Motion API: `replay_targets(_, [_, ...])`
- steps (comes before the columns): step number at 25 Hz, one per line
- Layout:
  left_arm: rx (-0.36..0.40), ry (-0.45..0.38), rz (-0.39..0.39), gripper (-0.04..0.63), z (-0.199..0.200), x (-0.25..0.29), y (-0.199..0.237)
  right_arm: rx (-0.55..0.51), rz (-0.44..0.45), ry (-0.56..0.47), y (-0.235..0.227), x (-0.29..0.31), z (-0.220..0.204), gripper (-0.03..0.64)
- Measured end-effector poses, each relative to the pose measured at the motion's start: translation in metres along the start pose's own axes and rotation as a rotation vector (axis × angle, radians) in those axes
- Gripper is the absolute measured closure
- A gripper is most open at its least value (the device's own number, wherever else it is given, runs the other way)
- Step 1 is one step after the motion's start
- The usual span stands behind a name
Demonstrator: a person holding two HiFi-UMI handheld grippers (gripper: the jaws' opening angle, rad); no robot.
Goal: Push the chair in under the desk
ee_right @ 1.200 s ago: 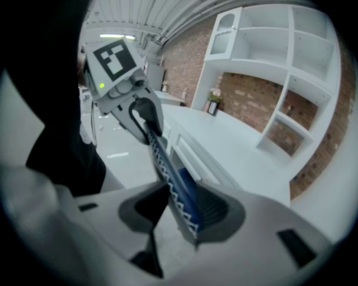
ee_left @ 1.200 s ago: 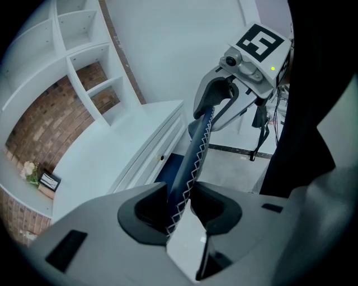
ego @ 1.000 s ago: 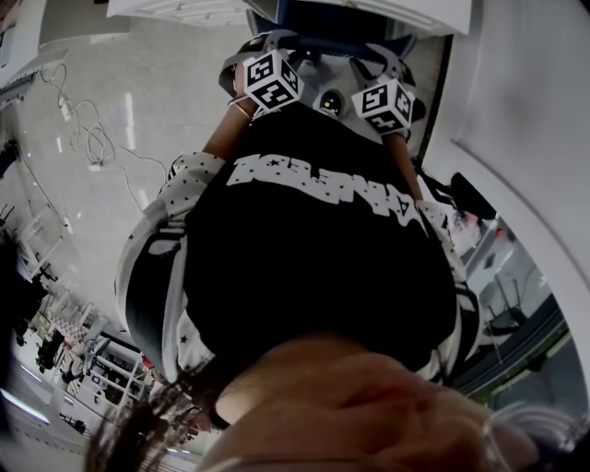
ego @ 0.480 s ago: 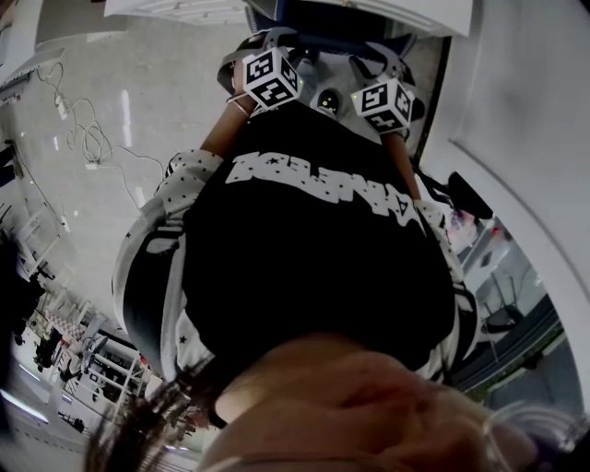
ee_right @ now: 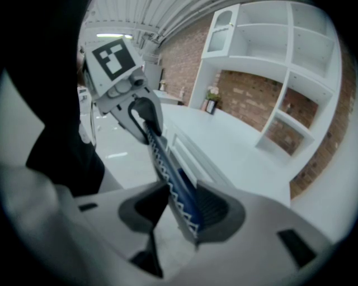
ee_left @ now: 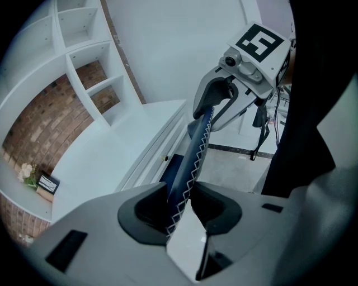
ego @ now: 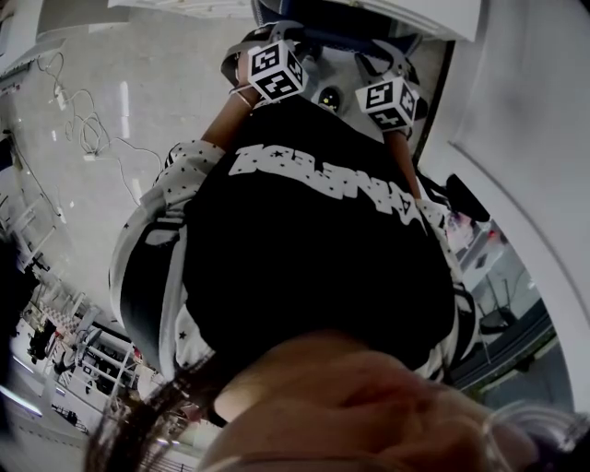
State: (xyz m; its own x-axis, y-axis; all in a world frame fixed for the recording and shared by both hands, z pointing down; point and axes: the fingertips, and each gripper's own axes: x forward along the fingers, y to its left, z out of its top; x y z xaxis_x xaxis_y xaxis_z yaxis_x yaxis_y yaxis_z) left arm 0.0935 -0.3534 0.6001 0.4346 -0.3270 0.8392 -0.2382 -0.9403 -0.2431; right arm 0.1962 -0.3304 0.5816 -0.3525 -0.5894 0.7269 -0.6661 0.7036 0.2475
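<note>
The chair's backrest is dark blue with white zigzag stitching along its top edge [ee_left: 193,156]. In the left gripper view my left gripper [ee_left: 180,215] is shut on that edge, which runs up to the other gripper's jaws. My right gripper [ee_right: 178,211] is shut on the same edge [ee_right: 162,159] from the other end. In the head view both marker cubes [ego: 275,71] [ego: 391,101] sit just past the person's black shirt. There the dark chair [ego: 318,17] meets the white desk [ego: 442,17]. The seat and legs are hidden.
The white desk top [ee_left: 100,162] has drawer fronts [ee_left: 159,153] facing the chair. White shelves [ee_left: 84,61] stand on a brick wall behind it. Flowers and a small sign [ee_left: 33,177] stand on the desk. Cables [ego: 88,138] lie on the glossy floor at left.
Both grippers, still holding the chair back, have shifted a little farther up the head view, toward the desk. The jaws have kept their width.
</note>
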Motion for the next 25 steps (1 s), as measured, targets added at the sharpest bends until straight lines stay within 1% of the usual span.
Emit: replay_targets(25, [-0.003, 0.006, 0.0, 0.431, 0.004, 0.005, 0.013, 0.001, 0.003, 0.003, -0.012, 0.006, 0.005, 0.448])
